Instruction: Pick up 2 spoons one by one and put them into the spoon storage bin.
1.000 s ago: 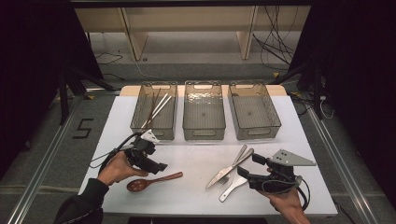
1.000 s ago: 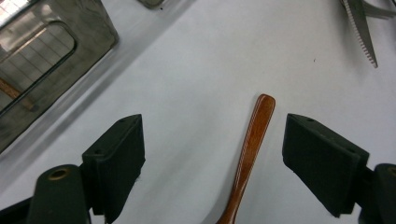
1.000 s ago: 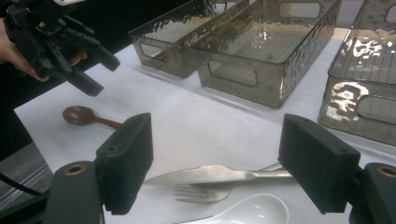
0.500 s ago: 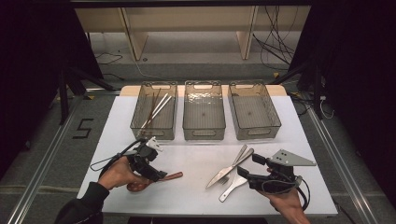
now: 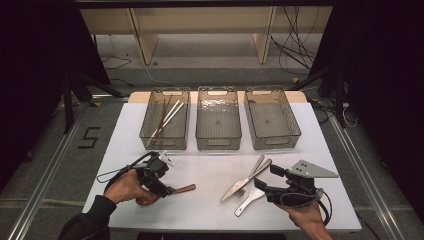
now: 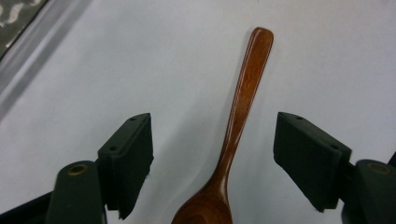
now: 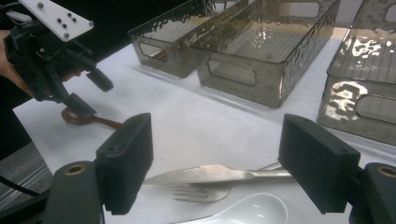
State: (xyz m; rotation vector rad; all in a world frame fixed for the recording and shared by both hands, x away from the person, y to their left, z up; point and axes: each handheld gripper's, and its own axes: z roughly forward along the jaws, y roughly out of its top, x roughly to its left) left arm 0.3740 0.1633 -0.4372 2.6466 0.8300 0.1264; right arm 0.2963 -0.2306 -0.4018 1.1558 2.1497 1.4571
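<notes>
1. Looking down from the high view: the left gripper (image 5: 167, 190) is sitting low over the wooden spoon (image 5: 184, 189) at the near left of the white table (image 5: 210, 172), the handle poking out to the right. The right gripper (image 5: 264, 179) is hovering beside the knife (image 5: 245, 182), fork (image 5: 250, 184) and white spoon (image 5: 250, 199). Three clear bins are standing at the back; the left bin (image 5: 165, 120) is holding chopsticks (image 5: 165, 117).
2. Left gripper view: jaws are standing apart astride the spoon's neck, pads clear of the wood and holding nothing; they have just been closing. Judging the grip best squared on the neck, pressed to the table, before lifting.
3. Right gripper view: jaws are gaping wide and holding nothing, above the cutlery.
4. Against the earlier high view: the left gripper is now covering the spoon's bowl; the right is staying put.
</notes>
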